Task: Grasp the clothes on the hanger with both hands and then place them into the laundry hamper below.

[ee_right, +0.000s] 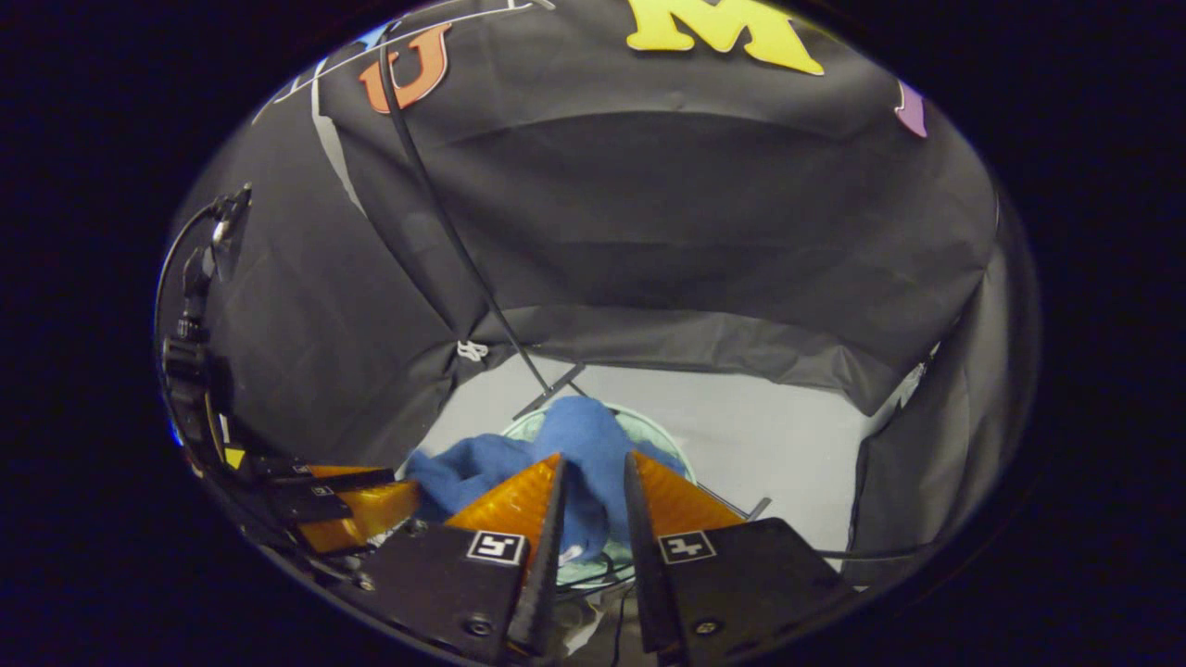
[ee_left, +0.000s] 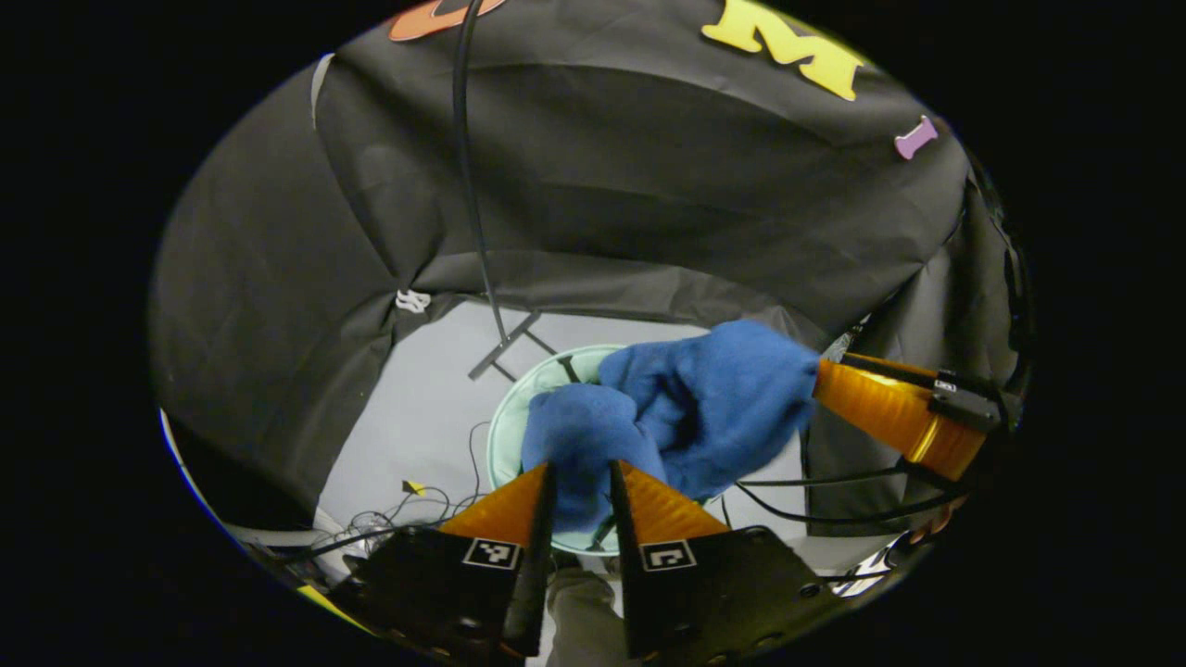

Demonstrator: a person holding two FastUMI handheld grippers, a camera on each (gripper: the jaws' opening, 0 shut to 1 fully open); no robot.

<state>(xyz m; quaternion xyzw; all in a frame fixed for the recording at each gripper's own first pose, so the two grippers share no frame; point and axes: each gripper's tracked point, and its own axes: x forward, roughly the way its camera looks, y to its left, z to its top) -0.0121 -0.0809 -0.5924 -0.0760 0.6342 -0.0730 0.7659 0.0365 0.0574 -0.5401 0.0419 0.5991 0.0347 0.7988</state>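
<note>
Blue fleece clothes [ee_left: 686, 408] hang bunched between my two grippers, directly above the pale green laundry hamper [ee_left: 508, 417] on the grey floor [ee_left: 417, 398]. My left gripper [ee_left: 582, 491] has its fingers clenched on one fold of the cloth. In the right gripper view, my right gripper [ee_right: 593, 482] also pinches the cloth between both fingers, and the left one sits low at the left side. Behind the hamper I see a thin black pole [ee_left: 473, 185] going up from a cross-shaped foot [ee_left: 505, 347]. Loose cables [ee_left: 408, 509] lie on the floor near the hamper. Black cloth wall [ee_left: 649, 185] closes all around.
</note>
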